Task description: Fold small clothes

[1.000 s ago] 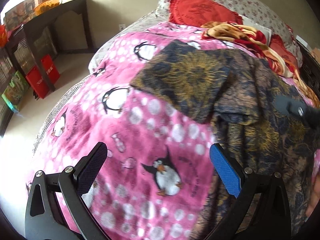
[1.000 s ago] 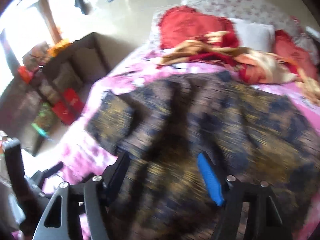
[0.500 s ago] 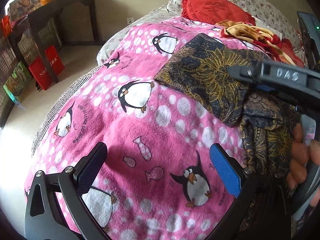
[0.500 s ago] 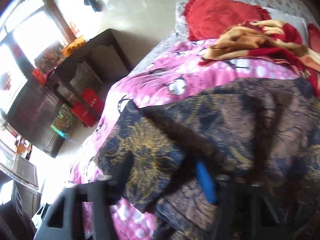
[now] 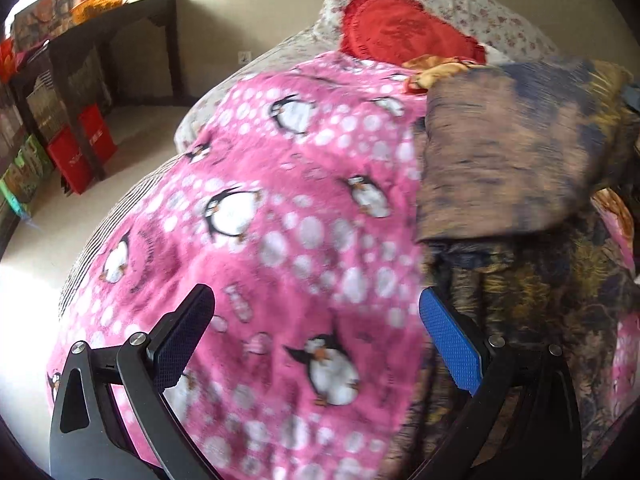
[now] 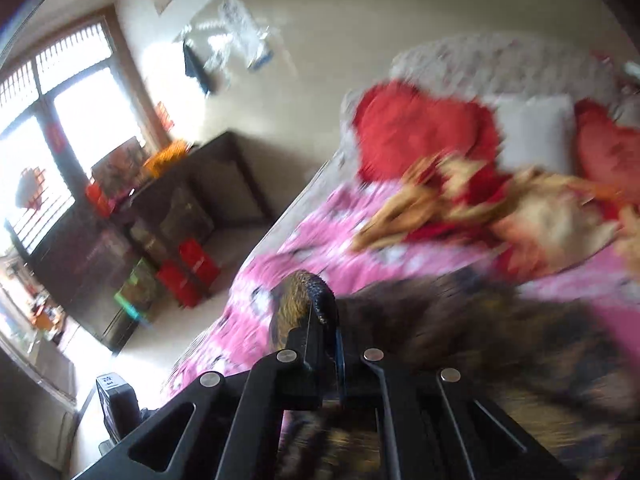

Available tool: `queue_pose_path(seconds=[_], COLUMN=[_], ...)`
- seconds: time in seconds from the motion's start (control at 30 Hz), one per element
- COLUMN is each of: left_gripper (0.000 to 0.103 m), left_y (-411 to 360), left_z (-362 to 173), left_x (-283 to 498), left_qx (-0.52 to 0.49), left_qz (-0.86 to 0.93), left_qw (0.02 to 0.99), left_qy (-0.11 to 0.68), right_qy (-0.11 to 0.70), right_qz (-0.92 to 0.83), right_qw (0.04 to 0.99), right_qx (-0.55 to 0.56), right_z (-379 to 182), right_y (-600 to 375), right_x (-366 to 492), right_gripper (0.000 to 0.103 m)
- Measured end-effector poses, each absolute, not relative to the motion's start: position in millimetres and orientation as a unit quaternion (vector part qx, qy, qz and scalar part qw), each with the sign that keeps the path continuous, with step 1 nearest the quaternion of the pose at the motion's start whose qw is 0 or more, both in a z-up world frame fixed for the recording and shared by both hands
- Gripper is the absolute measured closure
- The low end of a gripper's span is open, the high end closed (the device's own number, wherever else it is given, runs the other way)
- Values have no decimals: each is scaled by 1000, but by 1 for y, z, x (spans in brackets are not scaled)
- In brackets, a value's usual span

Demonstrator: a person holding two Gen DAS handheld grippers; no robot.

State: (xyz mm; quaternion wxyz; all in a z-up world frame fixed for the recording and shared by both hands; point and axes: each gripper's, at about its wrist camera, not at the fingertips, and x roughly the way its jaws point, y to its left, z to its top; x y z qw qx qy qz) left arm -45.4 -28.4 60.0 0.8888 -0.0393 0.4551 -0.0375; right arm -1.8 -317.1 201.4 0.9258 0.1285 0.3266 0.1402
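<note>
A dark garment with a brown and gold floral print (image 5: 520, 248) lies on the right side of a pink penguin blanket (image 5: 280, 208). One part of it (image 5: 508, 152) is lifted and folded over to the right. My left gripper (image 5: 316, 344) is open and empty, low over the blanket, just left of the garment's edge. My right gripper (image 6: 320, 320) is shut on a fold of the garment (image 6: 304, 296) and holds it up above the bed. The rest of the cloth (image 6: 500, 360) hangs blurred below it.
Red cushions (image 5: 400, 32), a floral pillow and a crumpled red and yellow cloth (image 6: 500, 208) lie at the head of the bed. A dark desk (image 5: 100, 48) with red boxes (image 5: 84, 148) stands left across a pale floor. A window (image 6: 60, 100) is far left.
My right gripper has shut on the garment's left part and lifted it up and over to the right. My left gripper stays open over the blanket.
</note>
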Motion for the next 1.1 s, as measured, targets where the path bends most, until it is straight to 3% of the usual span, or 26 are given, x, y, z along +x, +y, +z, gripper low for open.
queue_pose_path(seconds=[0.27, 0.6, 0.7, 0.73, 0.77, 0.97, 1.1], left_gripper=[0, 0, 0, 0, 0, 0, 0], left_y=[-74, -94, -90, -89, -89, -99, -113], left_z=[57, 33, 34, 36, 39, 52, 51], left_x=[-46, -29, -27, -26, -25, -15, -5], left_qx=[2, 29, 22, 18, 15, 13, 27], left_qz=[-69, -58, -56, -57, -58, -65, -74], left_qw=[884, 871, 873, 875, 877, 885, 887], left_qy=[462, 486, 484, 481, 477, 461, 455], right_qy=[345, 465, 444, 430, 423, 417, 443], right_qz=[-2, -138, -144, -152, -158, -95, -75], right_qw=[924, 852, 851, 857, 862, 893, 890], right_qx=[166, 199, 240, 237, 230, 142, 84], right_z=[212, 99, 103, 111, 117, 132, 106], right_y=[-448, -534, -550, -551, -550, -499, -467], right_x=[-45, -34, -41, -47, -53, -56, -44], right_gripper=[99, 99, 85, 69, 64, 62, 62])
